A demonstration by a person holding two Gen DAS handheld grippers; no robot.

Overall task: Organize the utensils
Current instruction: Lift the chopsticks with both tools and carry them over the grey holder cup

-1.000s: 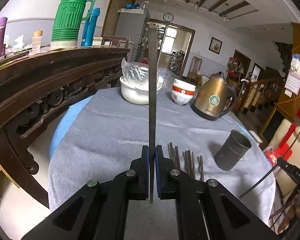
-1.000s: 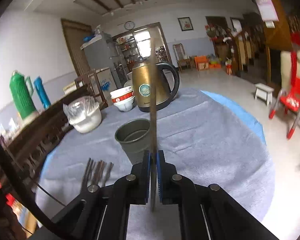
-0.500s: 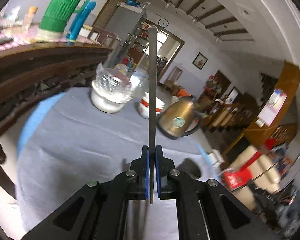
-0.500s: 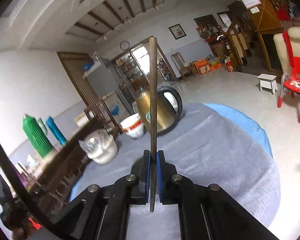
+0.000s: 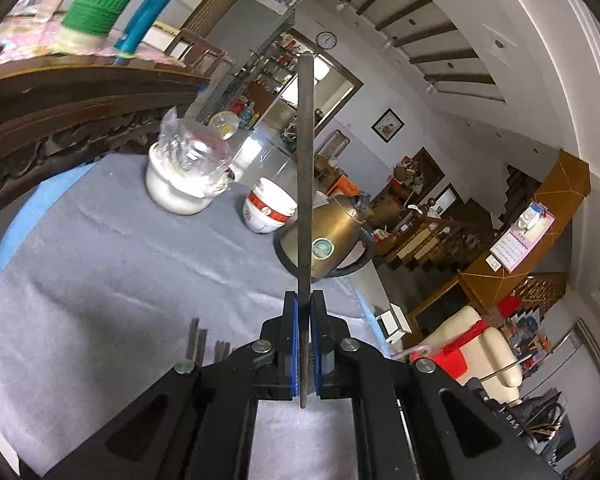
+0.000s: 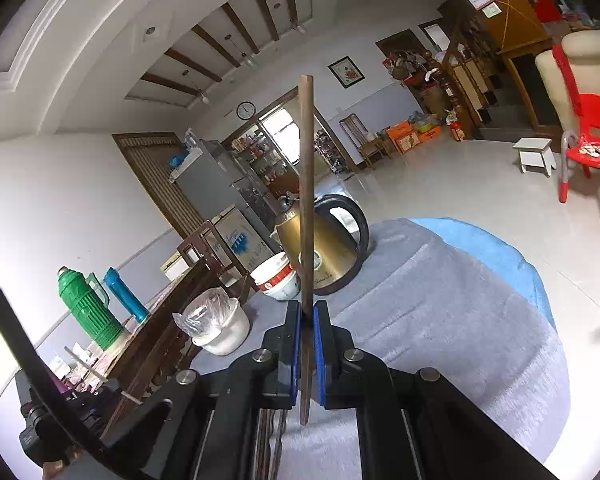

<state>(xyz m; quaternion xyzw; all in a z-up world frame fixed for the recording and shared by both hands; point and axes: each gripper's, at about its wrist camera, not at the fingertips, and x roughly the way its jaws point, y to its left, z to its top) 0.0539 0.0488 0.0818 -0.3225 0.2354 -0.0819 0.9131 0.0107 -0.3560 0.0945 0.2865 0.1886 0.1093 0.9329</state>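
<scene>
Grey cloth covers the counter (image 5: 100, 264). Both my left gripper (image 5: 305, 344) and right gripper (image 6: 307, 344) are clamped on an upright chopstick (image 5: 305, 168); spare chopsticks (image 5: 198, 340) lie below-left, holder unseen.

The right gripper (image 6: 305, 312) clamps a brown chopstick (image 6: 306, 200) that runs straight ahead past its fingertips. Beyond them stand a gold kettle (image 6: 332, 252) and a red-and-white bowl (image 6: 276, 278); a white pot (image 6: 222, 330) sits left.
</scene>
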